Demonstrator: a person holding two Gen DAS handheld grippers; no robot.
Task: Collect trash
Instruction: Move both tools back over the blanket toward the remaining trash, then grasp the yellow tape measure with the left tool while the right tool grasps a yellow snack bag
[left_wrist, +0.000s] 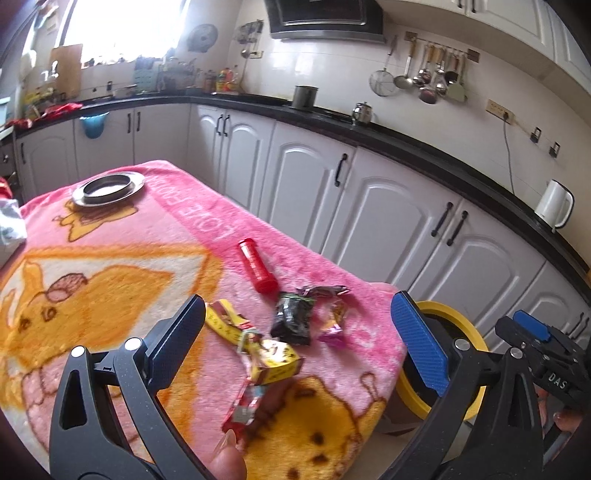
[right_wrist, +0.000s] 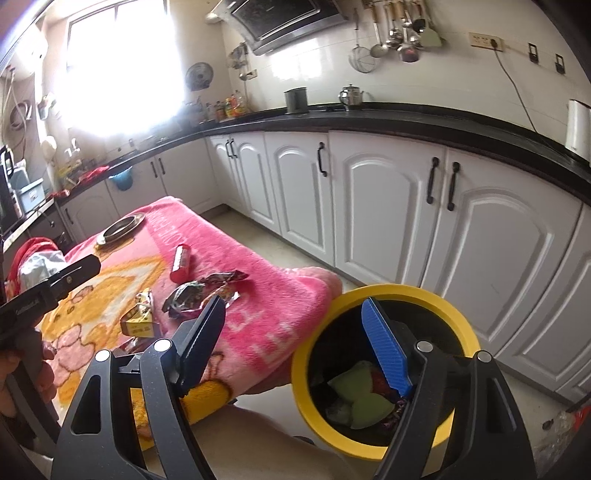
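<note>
Several wrappers lie on a pink cartoon blanket (left_wrist: 122, 236): a yellow one (left_wrist: 258, 343), a black one (left_wrist: 291, 319), a purple-silver one (left_wrist: 334, 314) and a red one (left_wrist: 245, 404). A red tube (left_wrist: 257, 266) lies just beyond them. My left gripper (left_wrist: 299, 336) hovers open above the wrappers, holding nothing. My right gripper (right_wrist: 295, 339) is open and empty, its blue pad over the mouth of the yellow-rimmed bin (right_wrist: 406, 291). Green and red trash (right_wrist: 364, 398) lies inside the bin. The same wrappers (right_wrist: 192, 295) show in the right wrist view.
A steel plate (left_wrist: 107, 186) sits at the blanket's far end. White cabinets (left_wrist: 306, 177) under a black counter (left_wrist: 406, 138) run along the right, with a white kettle (left_wrist: 554, 203) on top. The bin (left_wrist: 439, 306) stands off the blanket's right corner.
</note>
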